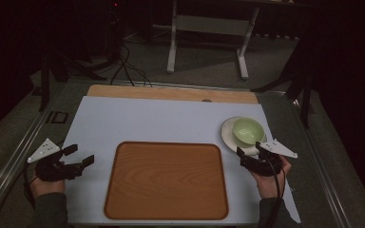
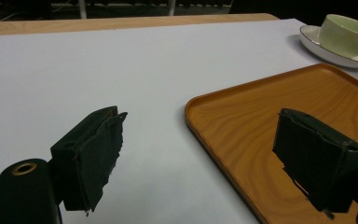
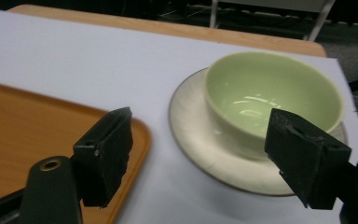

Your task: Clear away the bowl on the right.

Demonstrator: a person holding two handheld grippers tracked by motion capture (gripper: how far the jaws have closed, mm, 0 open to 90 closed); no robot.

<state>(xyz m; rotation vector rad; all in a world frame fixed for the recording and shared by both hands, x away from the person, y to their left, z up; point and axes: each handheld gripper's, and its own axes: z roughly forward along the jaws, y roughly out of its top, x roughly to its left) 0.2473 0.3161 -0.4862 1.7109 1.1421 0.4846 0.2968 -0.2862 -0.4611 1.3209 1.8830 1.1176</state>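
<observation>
Near the worktop's right edge, the right gripper (image 1: 252, 153) hovers with its jaws spread wide and gripping nothing, just before a pale green bowl (image 3: 272, 98) sitting on a white saucer (image 3: 200, 135). At the left edge, the left gripper (image 1: 78, 156) holds wide, empty jaws beside the wooden tray (image 1: 166, 180). No writing is legible anywhere.

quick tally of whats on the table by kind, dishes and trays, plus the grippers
Bowls: 1, the pale green ceramic bowl
Plates: 1, the white round plate under that bowl
Trays: 1, the brown wooden rectangular tray
Grippers: 2, the left gripper and the right gripper, both open
Total: 5
</observation>
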